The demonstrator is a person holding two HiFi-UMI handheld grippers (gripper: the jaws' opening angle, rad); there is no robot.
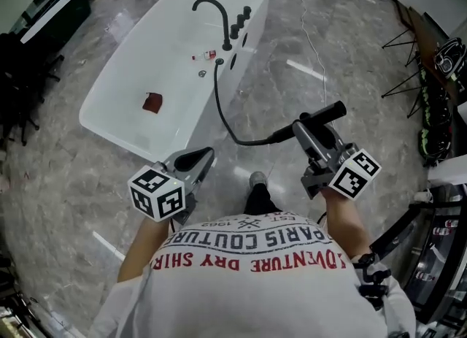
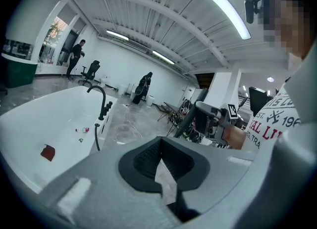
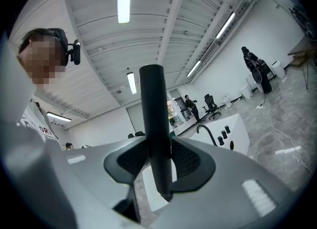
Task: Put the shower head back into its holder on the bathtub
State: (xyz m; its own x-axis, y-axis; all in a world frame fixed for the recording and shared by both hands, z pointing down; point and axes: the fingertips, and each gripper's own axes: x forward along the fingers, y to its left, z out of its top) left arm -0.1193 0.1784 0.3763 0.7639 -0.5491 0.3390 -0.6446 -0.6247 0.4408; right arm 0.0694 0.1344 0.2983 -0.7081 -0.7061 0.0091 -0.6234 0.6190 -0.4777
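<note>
The white bathtub point(image 1: 124, 88) stands on the marble floor ahead and to the left, with a black faucet point(image 1: 211, 8) and black knobs point(image 1: 241, 21) on its far deck. A black hose point(image 1: 222, 110) runs from that deck across the floor to the black shower head point(image 1: 325, 115). My right gripper point(image 1: 305, 128) is shut on the shower head's handle point(image 3: 154, 139), which stands upright between the jaws, off to the tub's right. My left gripper point(image 1: 206, 155) is shut and empty near the tub's near corner; its own view point(image 2: 161, 161) shows nothing between the jaws. I cannot make out the holder.
A red cloth point(image 1: 152, 102) and a small red-and-white bottle point(image 1: 204, 55) lie inside the tub. A white cable point(image 1: 315, 30) trails over the floor. Tripods and gear point(image 1: 430, 88) crowd the right side, dark chairs point(image 1: 22, 74) the left. The person's shoe point(image 1: 257, 179) is between the grippers.
</note>
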